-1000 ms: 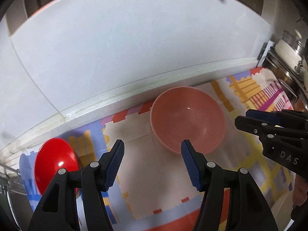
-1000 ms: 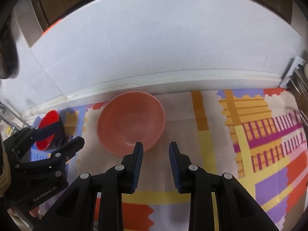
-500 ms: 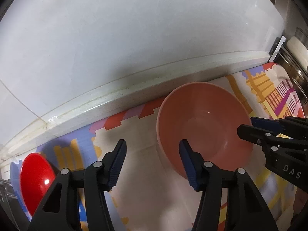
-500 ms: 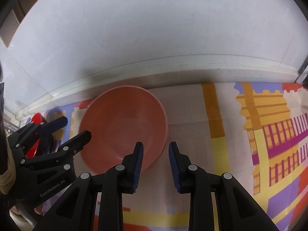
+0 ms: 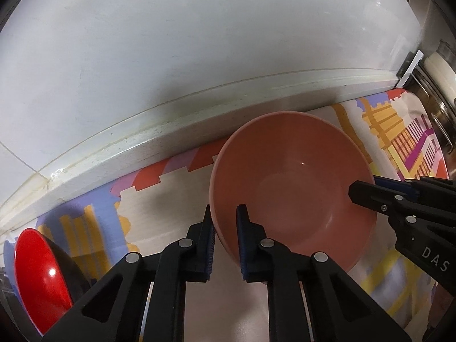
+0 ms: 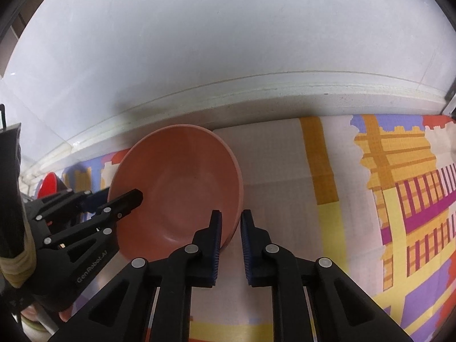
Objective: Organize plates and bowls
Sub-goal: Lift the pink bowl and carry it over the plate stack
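A pink bowl stands on the patterned mat close to the white wall ledge. My left gripper straddles its left rim, one pad outside and one inside, jaws closing onto the wall of the bowl. My right gripper straddles the opposite rim in the same way, its jaws closing on it too. Each gripper shows in the other's view: the right gripper at the bowl's right edge, the left gripper at its left edge. A red bowl leans at the far left.
A white ledge and tiled wall run just behind the bowl. Metal pots with a pale lid stand at the right end of the counter. The mat stretches to the right of the bowl.
Both grippers came down and forward to the pink bowl. The left jaws narrowed from wide apart onto the left rim. The right jaws narrowed slightly onto the right rim.
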### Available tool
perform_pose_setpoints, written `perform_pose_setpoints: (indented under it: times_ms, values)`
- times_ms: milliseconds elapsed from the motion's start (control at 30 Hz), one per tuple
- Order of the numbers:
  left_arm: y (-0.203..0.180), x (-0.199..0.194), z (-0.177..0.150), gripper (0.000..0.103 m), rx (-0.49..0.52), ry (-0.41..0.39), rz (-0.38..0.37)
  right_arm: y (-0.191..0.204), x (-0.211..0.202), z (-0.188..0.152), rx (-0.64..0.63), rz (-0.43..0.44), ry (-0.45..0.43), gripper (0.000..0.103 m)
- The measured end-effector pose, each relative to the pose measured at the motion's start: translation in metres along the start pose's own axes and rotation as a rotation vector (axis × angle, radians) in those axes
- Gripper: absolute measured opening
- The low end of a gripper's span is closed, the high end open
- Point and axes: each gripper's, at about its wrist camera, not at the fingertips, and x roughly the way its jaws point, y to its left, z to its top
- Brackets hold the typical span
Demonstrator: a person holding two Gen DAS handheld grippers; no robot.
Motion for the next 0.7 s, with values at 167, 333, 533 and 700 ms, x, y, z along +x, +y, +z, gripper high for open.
perform_pose_setpoints:
  times_ms: [167, 333, 533, 700]
  values:
    - [0.001, -0.008, -0.002, 0.015, -0.011, -0.011, -0.002, 0.000, -0.005, 0.000, 0.008, 0.002, 0.000, 0.014]
    - [-0.001, -0.030, -0.011, 0.015, -0.010, -0.031, -0.015, -0.001, -0.023, -0.004, 0.004, 0.001, -0.016, 0.014]
    - [-0.016, -0.061, -0.028, 0.015, -0.004, -0.070, -0.034, -0.001, -0.051, -0.016, 0.002, -0.012, -0.043, 0.014]
    - [-0.029, -0.082, -0.040, 0.016, 0.009, -0.079, -0.054, 0.002, -0.074, -0.033, 0.005, -0.029, -0.071, 0.014]
